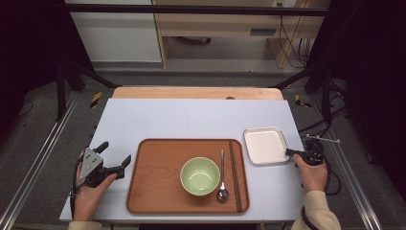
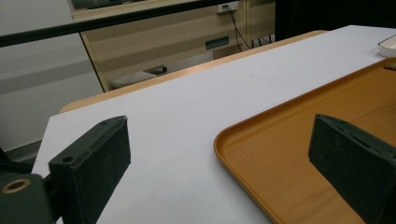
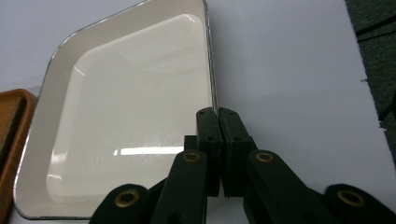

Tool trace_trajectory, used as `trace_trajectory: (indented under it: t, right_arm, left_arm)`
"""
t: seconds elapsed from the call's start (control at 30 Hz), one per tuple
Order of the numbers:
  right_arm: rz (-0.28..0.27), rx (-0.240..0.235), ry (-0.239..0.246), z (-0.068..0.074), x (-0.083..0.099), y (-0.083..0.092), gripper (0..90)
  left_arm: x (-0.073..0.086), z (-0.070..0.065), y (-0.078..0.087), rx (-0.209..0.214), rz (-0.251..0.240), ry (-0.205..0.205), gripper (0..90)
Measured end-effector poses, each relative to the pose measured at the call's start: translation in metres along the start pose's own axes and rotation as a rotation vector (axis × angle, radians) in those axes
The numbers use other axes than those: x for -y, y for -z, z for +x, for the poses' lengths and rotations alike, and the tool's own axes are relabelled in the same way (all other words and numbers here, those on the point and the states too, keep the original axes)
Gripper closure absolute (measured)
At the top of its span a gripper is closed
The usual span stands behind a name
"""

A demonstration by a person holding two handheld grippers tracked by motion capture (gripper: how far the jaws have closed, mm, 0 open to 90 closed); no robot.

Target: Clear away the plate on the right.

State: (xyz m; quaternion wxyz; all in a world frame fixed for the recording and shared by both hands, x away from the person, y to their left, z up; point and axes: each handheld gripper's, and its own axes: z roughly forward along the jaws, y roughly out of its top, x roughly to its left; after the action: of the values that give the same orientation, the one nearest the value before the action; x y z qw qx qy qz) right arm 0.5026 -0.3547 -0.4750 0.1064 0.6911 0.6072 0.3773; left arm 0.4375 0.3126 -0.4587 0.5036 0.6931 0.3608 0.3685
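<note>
The white square dish [image 3: 126, 107] sits on the table at 3 o'clock of the wooden tray [image 1: 158, 191]. Right gripper [image 3: 216, 114] pinches its thin rim. Looks stiff, light, kinda slick, so grab deep on the edge. Left gripper [image 1: 115, 155] hangs spread, holding nothing.

Bowl [image 1: 199, 176], spoon [image 1: 222, 179] and chopsticks [image 1: 234, 175] lie on the tray [image 1: 153, 191]; dish [image 1: 265, 145] just right.

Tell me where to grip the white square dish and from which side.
Grip the dish by its thin raised rim on the edge facing away from the tray, one jaw inside and one outside. It lies flat, so the rim is the only graspable part. The right gripper is already shut on that rim.
</note>
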Motion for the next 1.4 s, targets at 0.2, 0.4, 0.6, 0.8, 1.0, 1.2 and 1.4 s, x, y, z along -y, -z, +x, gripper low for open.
trace_trajectory:
  t: [0.2,0.4,0.6,0.8,1.0,1.2,1.4]
  right_arm:
    - [-0.03,0.002,-0.01,0.005,-0.002,0.009,88.6]
    - [-0.081,-0.041,0.016,0.015,-0.005,0.018,88.7]
    - [-0.096,-0.123,0.011,0.034,-0.006,0.019,88.7]
    - [-0.087,-0.198,0.057,0.066,-0.008,0.013,88.7]
    - [-0.071,-0.256,0.113,0.108,-0.013,0.005,88.8]
    - [-0.06,-0.299,0.134,0.139,-0.02,0.0,88.8]
    - [-0.078,-0.33,0.135,0.156,-0.022,-0.003,88.8]
  left_arm:
    - [-0.001,0.0,0.001,-0.003,-0.004,0.0,5.3]
    - [-0.001,0.0,0.001,-0.002,-0.003,-0.001,5.3]
    - [-0.004,-0.001,0.001,-0.001,-0.008,-0.003,5.4]
    - [-0.009,-0.004,0.002,0.0,-0.018,-0.004,5.6]
    - [-0.019,-0.013,0.002,0.015,-0.034,-0.014,6.0]
    - [-0.031,-0.024,0.002,0.038,-0.05,-0.014,6.5]
    - [-0.052,-0.038,-0.001,0.072,-0.062,-0.016,7.8]
